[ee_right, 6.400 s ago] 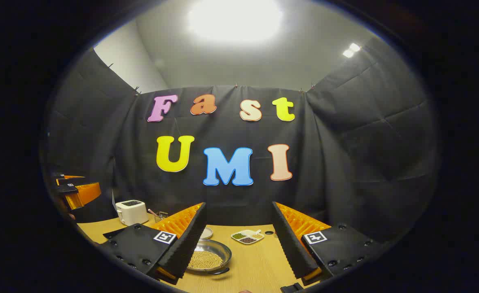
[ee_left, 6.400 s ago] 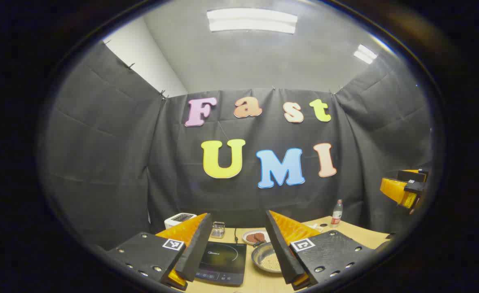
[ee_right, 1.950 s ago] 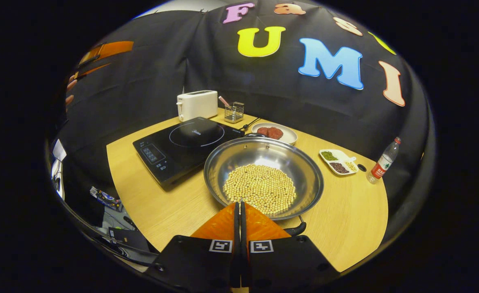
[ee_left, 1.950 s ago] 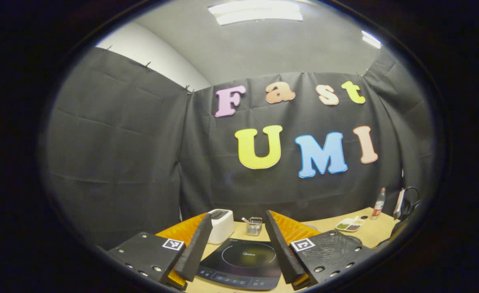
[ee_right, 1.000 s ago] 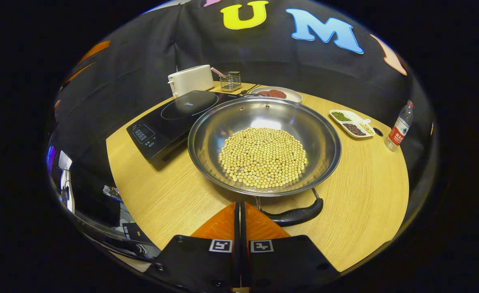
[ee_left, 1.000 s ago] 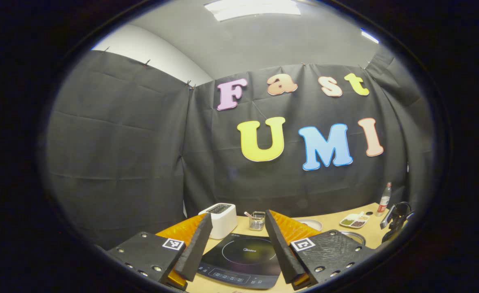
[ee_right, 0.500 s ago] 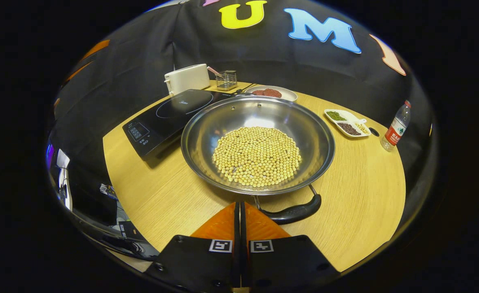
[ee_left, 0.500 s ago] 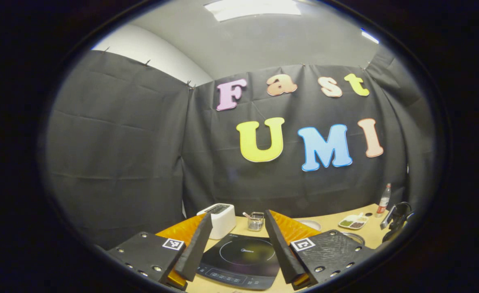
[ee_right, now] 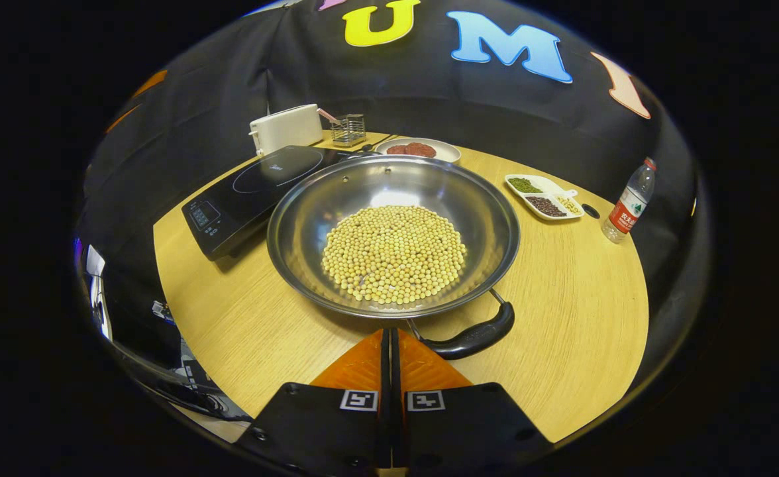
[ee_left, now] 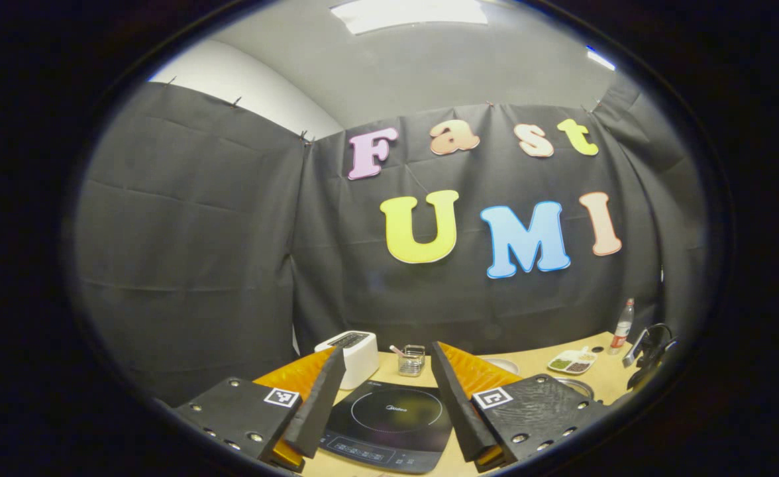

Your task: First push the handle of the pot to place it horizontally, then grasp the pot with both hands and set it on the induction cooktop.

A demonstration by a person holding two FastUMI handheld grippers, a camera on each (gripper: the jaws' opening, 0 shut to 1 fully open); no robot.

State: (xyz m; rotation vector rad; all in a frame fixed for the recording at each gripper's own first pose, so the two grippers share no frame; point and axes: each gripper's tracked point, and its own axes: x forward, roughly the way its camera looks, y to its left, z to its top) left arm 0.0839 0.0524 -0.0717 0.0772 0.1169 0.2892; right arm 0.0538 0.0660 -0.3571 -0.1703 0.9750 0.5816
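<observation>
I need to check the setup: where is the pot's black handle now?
In the right gripper view, the black handle sits on the pot's near rim, lower right, just beyond the shut right gripper, above the table.

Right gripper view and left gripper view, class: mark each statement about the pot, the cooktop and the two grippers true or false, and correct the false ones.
1. The pot holds pale round beans. True.
2. The pot stands on the induction cooktop. False: it rests on the wooden table, beside the cooktop.
3. The right gripper is shut with nothing between its fingers. True.
4. The left gripper is shut on the pot's handle. False: it is open, held above the cooktop.
5. The pot's black handle lies near the right gripper's tips. True.
6. The water bottle lies on its side. False: it stands upright.
</observation>
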